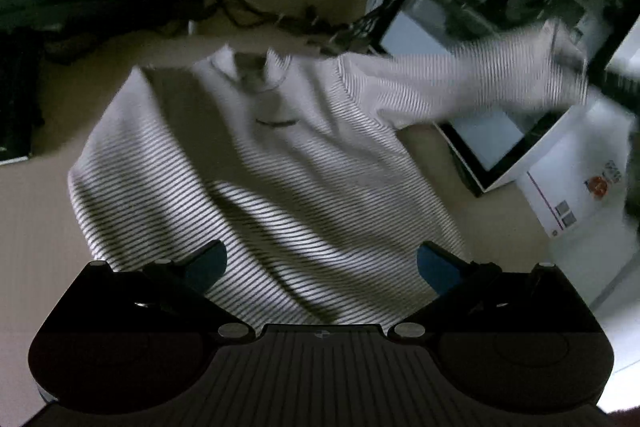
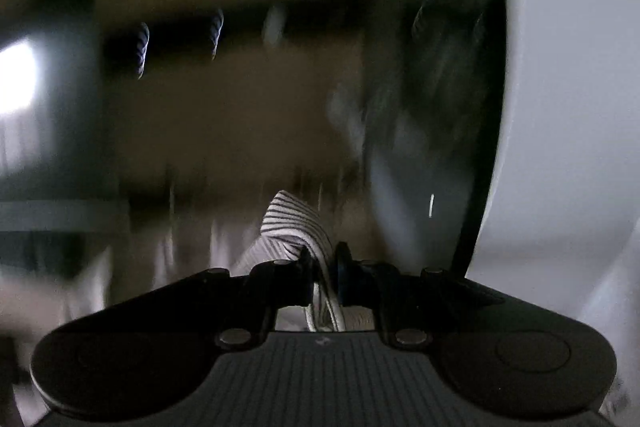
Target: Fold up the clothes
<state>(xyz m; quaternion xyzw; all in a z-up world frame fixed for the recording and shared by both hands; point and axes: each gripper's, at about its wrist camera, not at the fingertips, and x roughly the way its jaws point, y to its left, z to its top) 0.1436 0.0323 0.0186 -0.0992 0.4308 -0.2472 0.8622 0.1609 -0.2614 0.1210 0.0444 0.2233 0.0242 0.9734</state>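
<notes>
A white shirt with thin dark stripes [image 1: 256,167] lies spread on the tan table, collar at the far side. My left gripper [image 1: 322,263] hovers open above its near hem, blue pads wide apart with nothing between them. The shirt's right sleeve [image 1: 500,79] is lifted and stretched out to the right, blurred by motion. In the right wrist view my right gripper [image 2: 323,267] is shut on a bunched fold of the striped sleeve [image 2: 288,223], which sticks out past the fingertips.
A dark screen in a white frame [image 1: 500,39] stands at the right, behind the lifted sleeve. Tangled black cables [image 1: 256,15] lie beyond the collar. A white box with labels [image 1: 576,187] sits at the right edge. The right wrist view is heavily blurred.
</notes>
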